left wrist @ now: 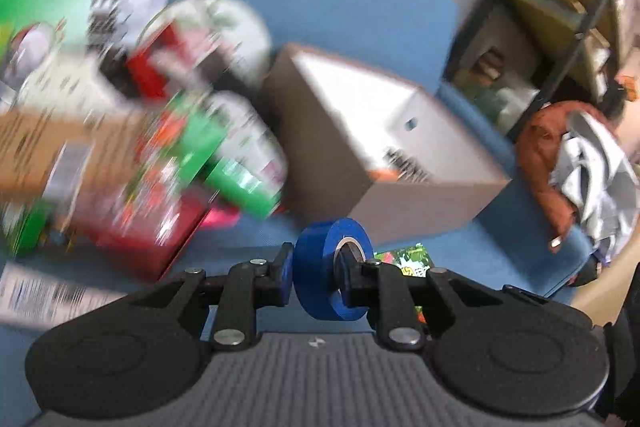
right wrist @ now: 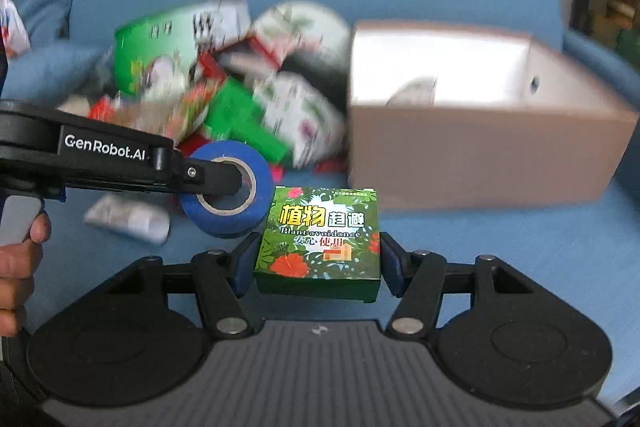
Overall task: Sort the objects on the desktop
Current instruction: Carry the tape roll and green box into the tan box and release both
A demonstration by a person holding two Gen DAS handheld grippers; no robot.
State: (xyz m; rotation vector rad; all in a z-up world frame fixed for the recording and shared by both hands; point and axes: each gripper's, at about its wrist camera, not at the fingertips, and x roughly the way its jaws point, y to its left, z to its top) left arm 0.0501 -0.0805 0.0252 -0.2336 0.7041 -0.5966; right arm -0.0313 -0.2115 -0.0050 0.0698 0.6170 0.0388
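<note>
My left gripper is shut on a roll of blue tape: one finger presses its outer side, the other reaches into its core. In the right wrist view that same blue tape hangs on the left gripper's finger above the blue seat. My right gripper is shut on a small green box with leaf and flower print, its blue pads against both side walls. An open cardboard box stands behind on the right, white inside, also seen as the cardboard box in the left wrist view.
A blurred heap of green, red and white packages lies left of the cardboard box on the blue sofa seat. A white packet lies at the front left. A black shelf unit and bundled clothes stand at the right.
</note>
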